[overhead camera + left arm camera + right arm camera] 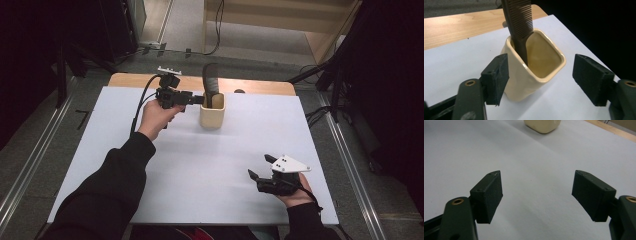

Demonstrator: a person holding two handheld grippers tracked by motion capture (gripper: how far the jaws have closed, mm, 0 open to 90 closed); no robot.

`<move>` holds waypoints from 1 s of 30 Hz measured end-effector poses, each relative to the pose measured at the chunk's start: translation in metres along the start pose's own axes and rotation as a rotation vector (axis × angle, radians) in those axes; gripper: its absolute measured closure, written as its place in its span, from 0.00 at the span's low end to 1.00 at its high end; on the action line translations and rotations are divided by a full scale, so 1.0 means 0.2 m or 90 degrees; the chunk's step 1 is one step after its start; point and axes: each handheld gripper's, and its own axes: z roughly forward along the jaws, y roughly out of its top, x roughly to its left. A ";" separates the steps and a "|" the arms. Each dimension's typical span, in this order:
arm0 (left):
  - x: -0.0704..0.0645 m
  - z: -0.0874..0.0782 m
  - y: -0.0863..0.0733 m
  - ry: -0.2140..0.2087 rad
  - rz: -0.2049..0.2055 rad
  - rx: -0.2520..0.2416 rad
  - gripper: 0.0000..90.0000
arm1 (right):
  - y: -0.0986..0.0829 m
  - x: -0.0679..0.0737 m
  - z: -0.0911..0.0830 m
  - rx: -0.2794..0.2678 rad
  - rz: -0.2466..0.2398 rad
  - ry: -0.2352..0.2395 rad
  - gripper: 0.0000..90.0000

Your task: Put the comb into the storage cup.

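One cream cup [534, 72], upright on the white surface [200, 165], sits between the spread jaws of the left claw [540, 77], its side against one jaw and clear of the other. One dark comb [519, 23] stands tilted inside the cup. One right claw [536, 195], jaws spread and holding nothing, hovers over bare surface, the cup well ahead of it.
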 end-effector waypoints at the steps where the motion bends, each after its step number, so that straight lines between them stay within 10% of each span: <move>1: 0.00 0.00 -0.01 0.000 0.004 0.000 0.33 | 0.00 0.00 0.00 0.000 -0.002 0.000 0.25; 30: -0.03 -0.09 -0.22 -0.042 -0.007 -0.001 0.32 | 0.01 0.01 0.01 0.001 -0.005 0.003 0.25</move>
